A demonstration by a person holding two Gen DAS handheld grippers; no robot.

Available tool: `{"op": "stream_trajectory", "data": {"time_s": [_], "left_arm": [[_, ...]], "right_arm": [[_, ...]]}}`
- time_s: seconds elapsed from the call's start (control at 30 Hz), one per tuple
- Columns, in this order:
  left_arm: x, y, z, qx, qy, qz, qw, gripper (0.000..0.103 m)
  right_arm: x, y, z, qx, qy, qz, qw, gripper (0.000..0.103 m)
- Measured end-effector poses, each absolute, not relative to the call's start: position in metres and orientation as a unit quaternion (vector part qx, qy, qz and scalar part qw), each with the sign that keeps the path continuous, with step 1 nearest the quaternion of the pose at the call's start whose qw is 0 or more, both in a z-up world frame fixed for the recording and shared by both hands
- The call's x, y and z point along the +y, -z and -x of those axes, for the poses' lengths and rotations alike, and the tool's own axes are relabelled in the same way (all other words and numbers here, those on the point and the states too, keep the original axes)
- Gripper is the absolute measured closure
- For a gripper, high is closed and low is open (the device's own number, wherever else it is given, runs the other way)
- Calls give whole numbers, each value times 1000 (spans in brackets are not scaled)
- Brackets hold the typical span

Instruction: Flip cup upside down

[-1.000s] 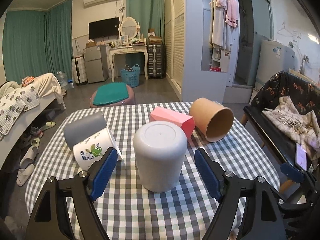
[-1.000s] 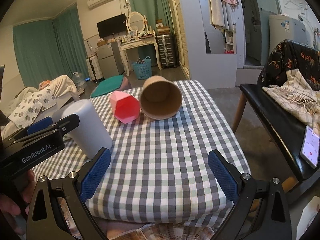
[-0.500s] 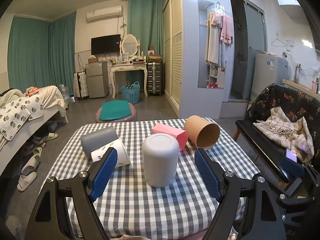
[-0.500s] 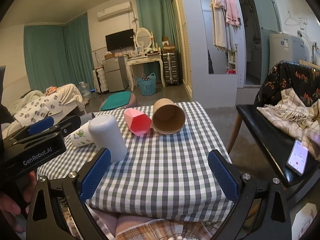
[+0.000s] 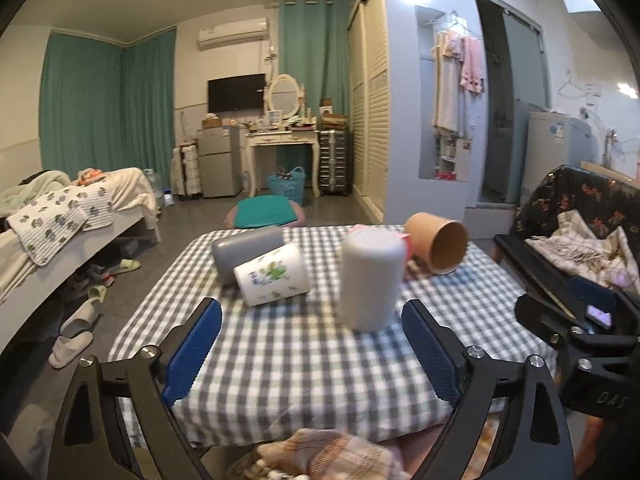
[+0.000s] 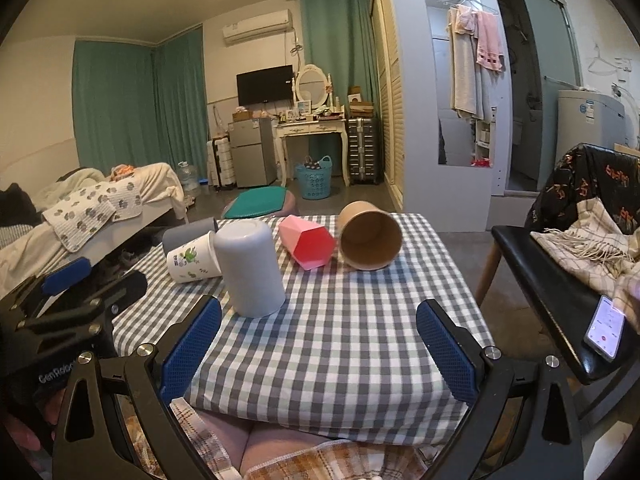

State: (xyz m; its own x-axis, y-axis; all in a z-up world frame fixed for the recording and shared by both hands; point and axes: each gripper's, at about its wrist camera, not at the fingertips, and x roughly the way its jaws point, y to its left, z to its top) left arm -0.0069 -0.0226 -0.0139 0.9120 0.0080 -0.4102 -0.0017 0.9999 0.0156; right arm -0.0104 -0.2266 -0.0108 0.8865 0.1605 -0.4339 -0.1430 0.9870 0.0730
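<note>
Cup (image 5: 370,280) stands mouth-down on the worktop (image 5: 280,352), flip apparently done; both my hand-held grippers (image 5: 312,354) (image 6: 318,354) gape wide, empty.

The white cup (image 5: 370,280) (image 6: 250,268) stands upside down on the checked worktop (image 5: 304,356) (image 6: 340,332), its closed, rounded base on top and its mouth flat against the cloth. It is a plain, matte, smooth-walled cylinder that widens slightly toward the bottom, with no handle or print showing. It stands upright, perhaps leaning a touch in the fisheye views, and free of both grippers. It sits toward the middle of the worktop, just beside the printed white cup (image 5: 274,276) (image 6: 192,258) lying on its side, and in front of the pink faceted cup (image 6: 306,246).
</note>
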Motion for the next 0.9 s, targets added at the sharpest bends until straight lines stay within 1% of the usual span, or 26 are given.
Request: {"op": "stream_trajectory", "data": {"time_s": [0.03, 0.17, 0.53, 0.9], "left_arm": [[-20, 16, 8, 209, -7, -8, 978, 6], [-8, 19, 13, 198, -28, 0, 980, 2], [-2, 25, 14, 218, -37, 0, 975, 1], [-1, 27, 17, 218, -30, 4, 975, 1]], "right_arm": [[-226, 13, 9, 226, -79, -18, 971, 0], [-220, 20, 4, 225, -79, -11, 971, 0], [-215, 23, 2, 226, -77, -15, 971, 0], [-220, 24, 6, 226, -71, -17, 971, 0]]}}
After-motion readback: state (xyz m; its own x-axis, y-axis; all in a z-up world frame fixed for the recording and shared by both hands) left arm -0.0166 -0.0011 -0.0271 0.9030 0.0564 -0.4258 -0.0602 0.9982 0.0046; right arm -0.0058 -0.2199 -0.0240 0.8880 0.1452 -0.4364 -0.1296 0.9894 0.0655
